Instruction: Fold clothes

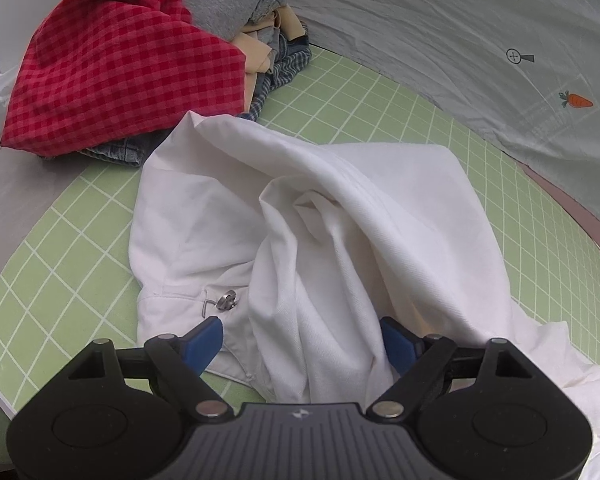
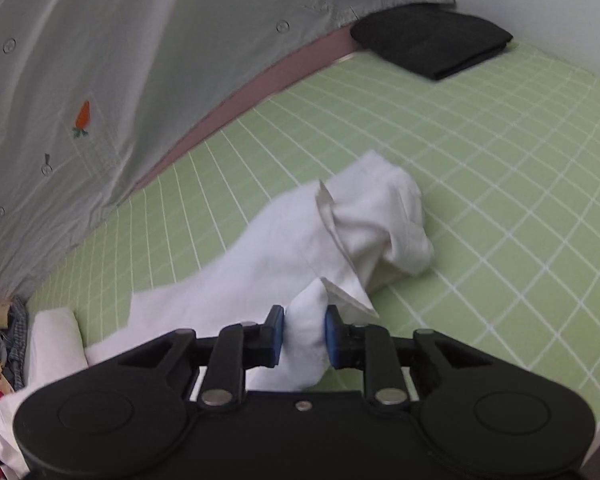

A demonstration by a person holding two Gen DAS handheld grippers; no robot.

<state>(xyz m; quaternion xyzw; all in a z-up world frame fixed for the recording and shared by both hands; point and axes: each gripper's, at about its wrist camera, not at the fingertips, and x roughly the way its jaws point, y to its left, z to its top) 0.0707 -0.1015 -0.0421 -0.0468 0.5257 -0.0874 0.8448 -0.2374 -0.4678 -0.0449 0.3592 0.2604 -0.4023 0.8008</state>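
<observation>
A white garment with a metal waist clasp lies crumpled on the green grid mat. My left gripper is open, its blue pads spread wide on either side of a bunched fold at the garment's near edge. In the right wrist view the same white garment trails across the mat. My right gripper is shut on a bunched piece of it, pinched between the blue pads.
A pile of unfolded clothes topped by a red checked garment sits at the mat's far left. A folded black garment lies at the far right corner. A grey printed cloth hangs behind the mat.
</observation>
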